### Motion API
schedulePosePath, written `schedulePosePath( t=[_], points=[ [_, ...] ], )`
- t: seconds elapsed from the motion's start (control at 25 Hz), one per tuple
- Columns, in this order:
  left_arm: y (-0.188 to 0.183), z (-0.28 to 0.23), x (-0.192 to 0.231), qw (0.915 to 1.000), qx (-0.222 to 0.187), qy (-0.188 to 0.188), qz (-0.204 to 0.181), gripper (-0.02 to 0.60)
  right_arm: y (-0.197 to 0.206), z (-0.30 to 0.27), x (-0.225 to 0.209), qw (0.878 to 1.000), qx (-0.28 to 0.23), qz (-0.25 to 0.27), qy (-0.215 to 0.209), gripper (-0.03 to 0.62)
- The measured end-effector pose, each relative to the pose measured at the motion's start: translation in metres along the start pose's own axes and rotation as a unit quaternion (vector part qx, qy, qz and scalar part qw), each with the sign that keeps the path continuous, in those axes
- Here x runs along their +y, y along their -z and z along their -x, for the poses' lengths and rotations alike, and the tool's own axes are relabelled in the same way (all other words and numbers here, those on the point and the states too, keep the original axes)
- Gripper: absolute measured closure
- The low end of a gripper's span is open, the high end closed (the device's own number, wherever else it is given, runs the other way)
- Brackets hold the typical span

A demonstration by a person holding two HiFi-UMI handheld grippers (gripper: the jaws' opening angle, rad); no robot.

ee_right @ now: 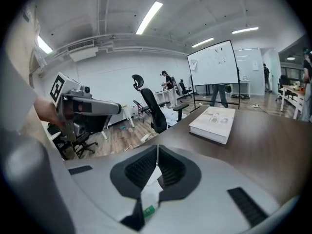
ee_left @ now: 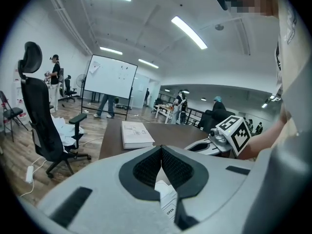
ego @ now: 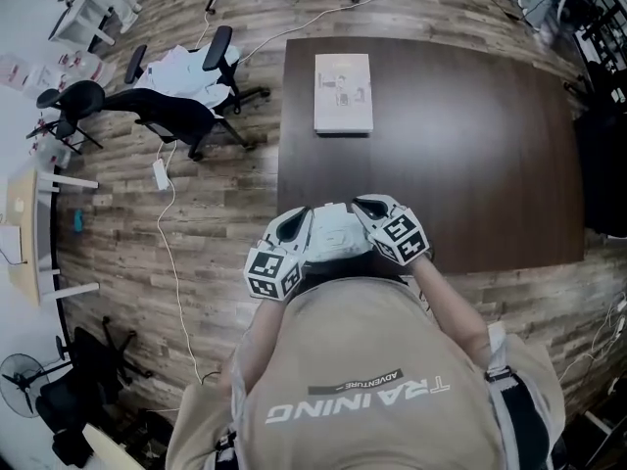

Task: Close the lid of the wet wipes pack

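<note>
In the head view the white wet wipes pack (ego: 335, 233) hangs close to my chest, above the near edge of the dark table (ego: 490, 164). My left gripper (ego: 302, 231) holds its left end and my right gripper (ego: 368, 210) its right end. The left gripper view shows that gripper (ee_left: 161, 148) with its tips together and white wrapper with an "OPEN" tab (ee_left: 168, 204) pinched between the pads. White wrapper with a green mark (ee_right: 148, 191) sits the same way in my right gripper (ee_right: 157, 148). The lid itself is hidden.
A white book (ego: 343, 93) lies flat on the far part of the table. A black office chair (ego: 176, 114) and a white cable (ego: 168, 213) are on the wooden floor to the left. A whiteboard (ee_left: 112, 77) and people stand far off.
</note>
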State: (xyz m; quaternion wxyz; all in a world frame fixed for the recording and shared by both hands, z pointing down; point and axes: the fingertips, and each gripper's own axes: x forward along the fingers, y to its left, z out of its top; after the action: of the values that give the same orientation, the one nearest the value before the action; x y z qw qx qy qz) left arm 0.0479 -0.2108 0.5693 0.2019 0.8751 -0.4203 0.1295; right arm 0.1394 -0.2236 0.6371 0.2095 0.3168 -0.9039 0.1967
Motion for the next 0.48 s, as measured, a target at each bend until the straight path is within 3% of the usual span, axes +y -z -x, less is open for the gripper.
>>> schedulePosePath(
  t=[0.28, 0.48],
  points=[
    [0.007, 0.005, 0.003, 0.9993, -0.003, -0.032, 0.021, 0.572, 0.02, -0.03, -0.003, 0.998, 0.043, 0.014, -0.046, 0.577],
    [0.023, 0.007, 0.006, 0.998, 0.006, -0.039, 0.049, 0.572, 0.04, -0.046, 0.001, 0.993, 0.083, -0.015, -0.082, 0.576]
  ],
)
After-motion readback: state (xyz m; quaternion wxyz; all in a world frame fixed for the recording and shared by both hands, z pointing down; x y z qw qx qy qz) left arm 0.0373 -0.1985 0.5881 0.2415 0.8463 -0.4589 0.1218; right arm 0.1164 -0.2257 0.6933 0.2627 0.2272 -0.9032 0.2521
